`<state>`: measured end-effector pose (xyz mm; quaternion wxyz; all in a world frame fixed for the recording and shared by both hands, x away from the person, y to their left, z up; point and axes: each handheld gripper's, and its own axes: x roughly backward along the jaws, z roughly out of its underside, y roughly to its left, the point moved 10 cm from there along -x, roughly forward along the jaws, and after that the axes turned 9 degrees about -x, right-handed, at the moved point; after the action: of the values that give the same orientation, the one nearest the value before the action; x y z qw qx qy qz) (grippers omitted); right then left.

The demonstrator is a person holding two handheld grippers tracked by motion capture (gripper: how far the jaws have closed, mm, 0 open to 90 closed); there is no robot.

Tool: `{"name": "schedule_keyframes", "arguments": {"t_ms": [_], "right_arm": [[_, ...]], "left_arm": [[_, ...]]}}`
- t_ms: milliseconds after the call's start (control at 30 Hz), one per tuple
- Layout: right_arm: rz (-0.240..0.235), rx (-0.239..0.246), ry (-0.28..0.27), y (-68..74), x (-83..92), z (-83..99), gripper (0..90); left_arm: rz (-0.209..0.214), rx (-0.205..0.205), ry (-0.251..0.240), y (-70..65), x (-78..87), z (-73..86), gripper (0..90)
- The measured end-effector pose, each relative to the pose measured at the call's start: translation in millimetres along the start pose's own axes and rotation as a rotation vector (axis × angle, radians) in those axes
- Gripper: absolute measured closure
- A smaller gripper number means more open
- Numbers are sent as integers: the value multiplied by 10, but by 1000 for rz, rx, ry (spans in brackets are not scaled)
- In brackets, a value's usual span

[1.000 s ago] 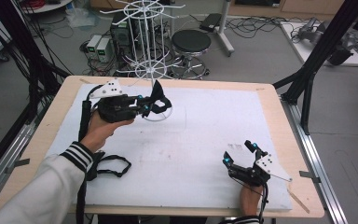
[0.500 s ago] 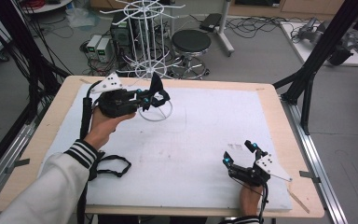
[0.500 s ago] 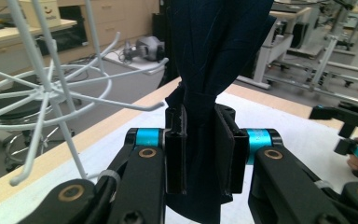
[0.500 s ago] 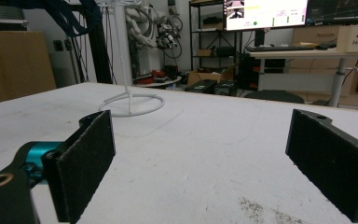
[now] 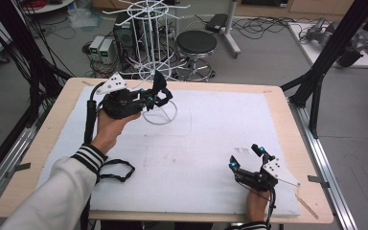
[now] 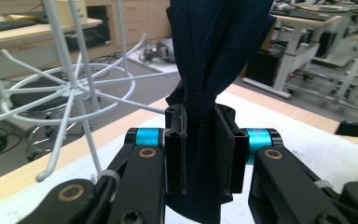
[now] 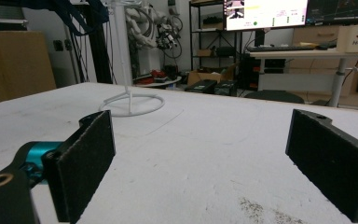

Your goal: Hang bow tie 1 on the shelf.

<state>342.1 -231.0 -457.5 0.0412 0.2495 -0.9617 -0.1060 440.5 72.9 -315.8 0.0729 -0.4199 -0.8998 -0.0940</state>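
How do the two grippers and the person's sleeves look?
Both the left gripper and the right gripper are black, with blue joints near the jaws, brass-coloured pivot rings and a grey three-cornered plate on top. A black cable trails from the left one. The sleeve is white with a black-striped cuff.

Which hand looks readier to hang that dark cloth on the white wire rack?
Left: the left gripper is clamped on the dark cloth beside the rack; the right gripper rests open, far away.

The cloth (image 6: 209, 60) is dark, matt, softly creased fabric. The rack (image 5: 148, 43) is glossy white-coated wire. The tabletop (image 5: 38, 158) is pale wood under a rough white mat (image 5: 211, 139).
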Motion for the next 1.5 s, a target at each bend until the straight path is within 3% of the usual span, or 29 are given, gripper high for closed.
{"name": "schedule_keyframes", "arguments": {"t_ms": [100,700,1233,1500], "right_arm": [[1,5,-1,-3,0,-1,74],[1,-1,2,1,4,2,74],[1,3,-1,-3,1,-1,74],[-1,5,-2,-2,1,-3,74]], "left_arm": [[-17,21,-13,11,-8,4,753],[-143,54,-22,69,-60,124,753],[-212,100,-5,102,-125,253,752],[-237,100,16,145,-148,326,752]]}}
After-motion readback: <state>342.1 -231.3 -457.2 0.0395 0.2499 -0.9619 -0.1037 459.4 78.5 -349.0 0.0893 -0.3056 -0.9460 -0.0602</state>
